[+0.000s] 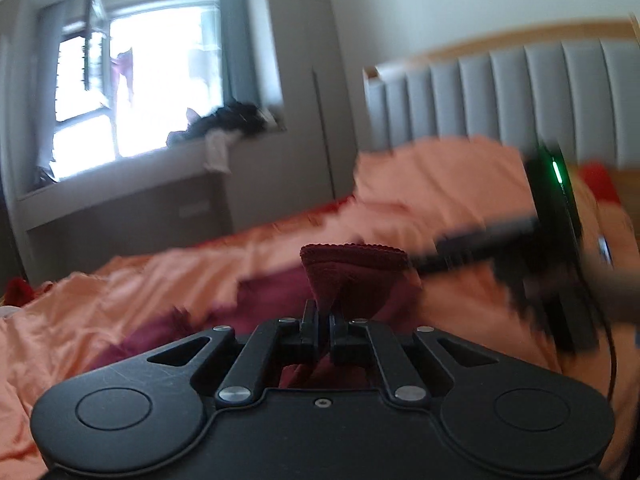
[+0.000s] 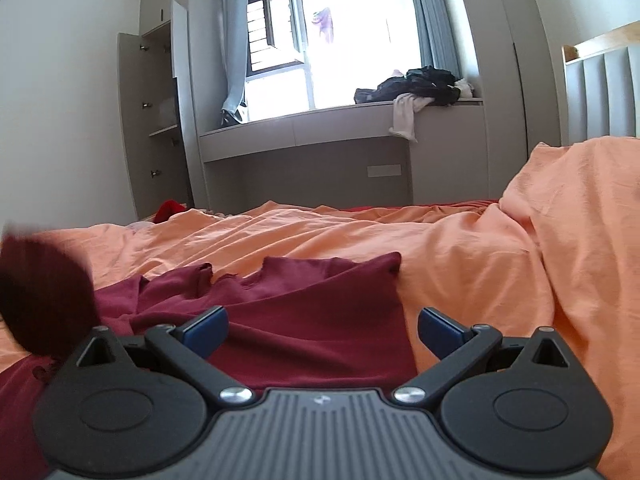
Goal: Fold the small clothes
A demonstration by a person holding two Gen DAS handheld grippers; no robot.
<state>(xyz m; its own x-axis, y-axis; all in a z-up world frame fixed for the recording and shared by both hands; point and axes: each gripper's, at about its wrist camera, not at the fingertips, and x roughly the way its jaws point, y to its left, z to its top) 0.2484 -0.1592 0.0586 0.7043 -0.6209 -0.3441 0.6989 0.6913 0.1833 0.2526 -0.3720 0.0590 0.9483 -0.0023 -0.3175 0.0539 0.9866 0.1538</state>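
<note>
- My left gripper (image 1: 323,322) has its fingers pinched together on a bunch of the dark red garment (image 1: 352,276); the cloth fans up out of the fingers, with a ribbed hem along its top edge.
- In the left wrist view the rest of that garment trails down onto the orange bedsheet (image 1: 132,280) below the fingers.
- My right gripper (image 2: 322,330) has its blue-padded fingers (image 2: 208,330) spread wide, with nothing between them; they hover just over the garment without gripping it.
- From the right wrist view the dark red garment (image 2: 304,320) lies spread on the orange bedsheet (image 2: 480,272), one corner pointing toward the window (image 2: 344,40).
- A blurred dark red lump (image 2: 44,292) at the left edge of the right view is the lifted part.
- In the left view the right gripper (image 1: 552,248) appears as a blurred black shape with a green light, near the padded headboard (image 1: 500,96).
</note>
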